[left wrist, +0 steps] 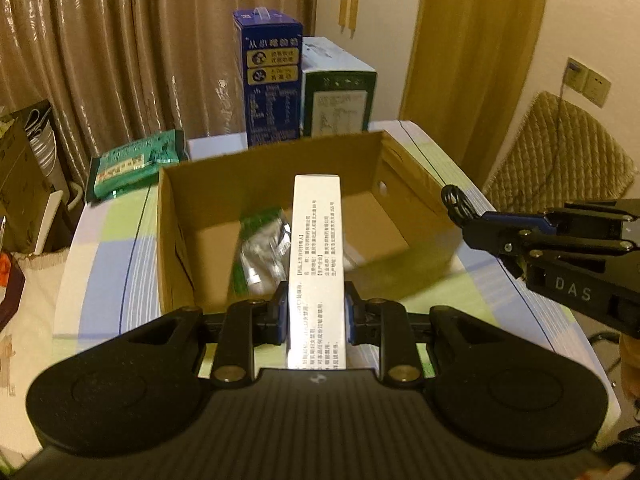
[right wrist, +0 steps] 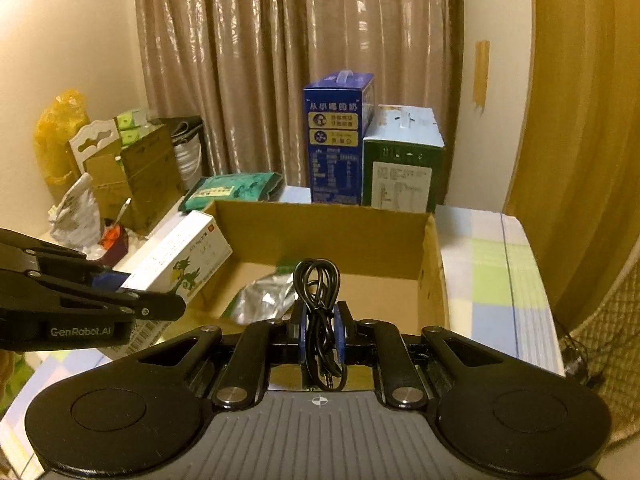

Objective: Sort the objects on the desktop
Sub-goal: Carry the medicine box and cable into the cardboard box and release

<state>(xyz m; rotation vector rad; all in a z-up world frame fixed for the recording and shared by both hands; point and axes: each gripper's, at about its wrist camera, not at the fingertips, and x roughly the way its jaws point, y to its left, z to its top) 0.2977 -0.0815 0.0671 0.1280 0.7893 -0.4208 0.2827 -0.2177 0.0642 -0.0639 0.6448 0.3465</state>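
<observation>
My left gripper (left wrist: 316, 308) is shut on a long white medicine box (left wrist: 316, 248) printed with black text, held over the near edge of an open cardboard box (left wrist: 208, 188). A silver and green foil packet (left wrist: 264, 248) lies on the cardboard box's floor. My right gripper (right wrist: 320, 324) is shut on a coiled black cable (right wrist: 316, 280), near the front wall of the same cardboard box (right wrist: 320, 224). The foil packet (right wrist: 264, 296) shows there too. From the right wrist view the white medicine box (right wrist: 180, 256) sticks out of the left gripper (right wrist: 120, 296) at the left.
The cardboard box rests on a checked cloth (right wrist: 496, 272) covering the table. Behind it stand a tall blue carton (left wrist: 272, 80) and a white-green carton (left wrist: 340, 92). A green packet (left wrist: 136, 160) lies at the back left. Bags and boxes (right wrist: 120, 168) crowd the left side.
</observation>
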